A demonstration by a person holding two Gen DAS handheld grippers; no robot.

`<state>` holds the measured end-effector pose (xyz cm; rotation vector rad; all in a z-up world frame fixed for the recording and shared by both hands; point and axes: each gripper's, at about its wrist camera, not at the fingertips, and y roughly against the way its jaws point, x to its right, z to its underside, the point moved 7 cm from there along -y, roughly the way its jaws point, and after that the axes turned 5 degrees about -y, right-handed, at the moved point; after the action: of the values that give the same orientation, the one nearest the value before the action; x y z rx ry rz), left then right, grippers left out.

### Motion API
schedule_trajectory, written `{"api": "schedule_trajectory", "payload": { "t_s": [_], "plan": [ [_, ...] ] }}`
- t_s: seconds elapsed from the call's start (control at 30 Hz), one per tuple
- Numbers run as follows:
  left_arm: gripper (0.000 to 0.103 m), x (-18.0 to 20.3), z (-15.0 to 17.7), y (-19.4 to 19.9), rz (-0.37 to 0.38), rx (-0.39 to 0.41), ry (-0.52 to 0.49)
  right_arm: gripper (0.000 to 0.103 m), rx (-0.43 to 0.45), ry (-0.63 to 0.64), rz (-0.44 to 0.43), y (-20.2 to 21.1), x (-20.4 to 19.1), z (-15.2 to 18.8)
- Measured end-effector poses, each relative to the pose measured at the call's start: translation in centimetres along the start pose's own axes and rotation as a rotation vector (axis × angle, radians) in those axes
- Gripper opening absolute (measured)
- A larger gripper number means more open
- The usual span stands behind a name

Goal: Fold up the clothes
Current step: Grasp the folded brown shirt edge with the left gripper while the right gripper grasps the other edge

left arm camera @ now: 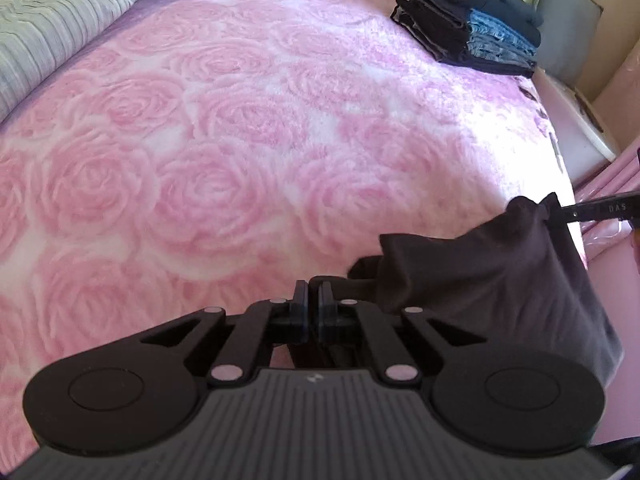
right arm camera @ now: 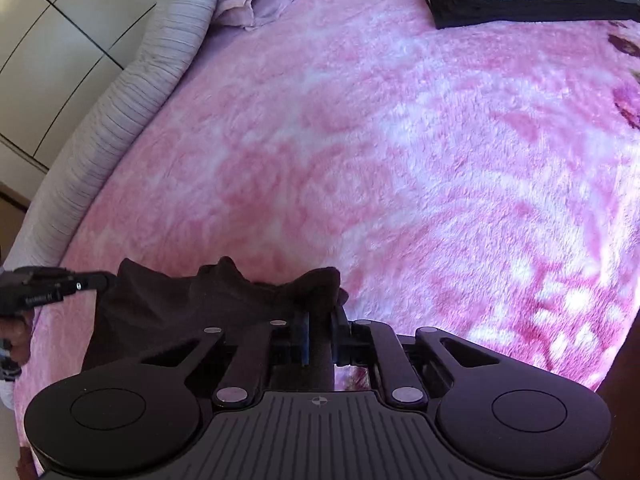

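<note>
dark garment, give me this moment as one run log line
stage: garment lifted | left gripper: shut on dark garment | right gripper: shut on same | pink blanket: below | folded stack: far right corner

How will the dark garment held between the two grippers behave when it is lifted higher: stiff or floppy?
Probably floppy: the dark garment sags and bunches between the left gripper and the right gripper. It looks thin and light. It may slip, since each grips only an edge.
</note>
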<state>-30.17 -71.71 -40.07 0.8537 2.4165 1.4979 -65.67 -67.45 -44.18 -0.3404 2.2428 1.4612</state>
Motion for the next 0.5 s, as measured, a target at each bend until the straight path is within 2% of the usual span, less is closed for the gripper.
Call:
{"api": "schedule_trajectory", "payload": {
  "t_s": [0.1, 0.17, 0.23, 0.3, 0.37, 0.43, 0.5],
  "plan": [
    [0.002, -0.5, 0.9, -2.7, 0.0, -0.066, 0.005, 0.009, -0.011, -0.01, 0.013, -1.5, 0.7, 0.3],
    [0.004, -0.9, 1.3, -3.8, 0.01, -0.08, 0.048, 0.009, -0.013, -0.007, 0.015, -2.0, 1.0, 0.5],
    [0.007, -1.5, 1.4, -3.4, 0.021, -0.08, 0.118, 0.011, -0.013, -0.018, 0.008, -1.7, 1.1, 0.5],
    [0.013, -1.8, 1.2, -2.3, 0.005, -0.081, 0.144, 0.019, -0.009, -0.033, 0.014, -0.8, 1.4, 0.4],
    [0.012, -1.7, 0.9, -0.7, -0.027, -0.056, 0.141, 0.034, 0.012, -0.041, 0.029, 0.3, 1.6, 0.4],
    [0.012, -1.1, 0.4, 0.9, -0.032, -0.008, 0.166, 0.037, 0.036, -0.056, 0.031, 1.2, 1.4, 0.5],
    [0.012, 1.0, -0.3, 2.2, 0.026, 0.057, 0.183, 0.037, 0.055, -0.065, 0.008, 1.7, 0.9, 0.8]
  ]
}}
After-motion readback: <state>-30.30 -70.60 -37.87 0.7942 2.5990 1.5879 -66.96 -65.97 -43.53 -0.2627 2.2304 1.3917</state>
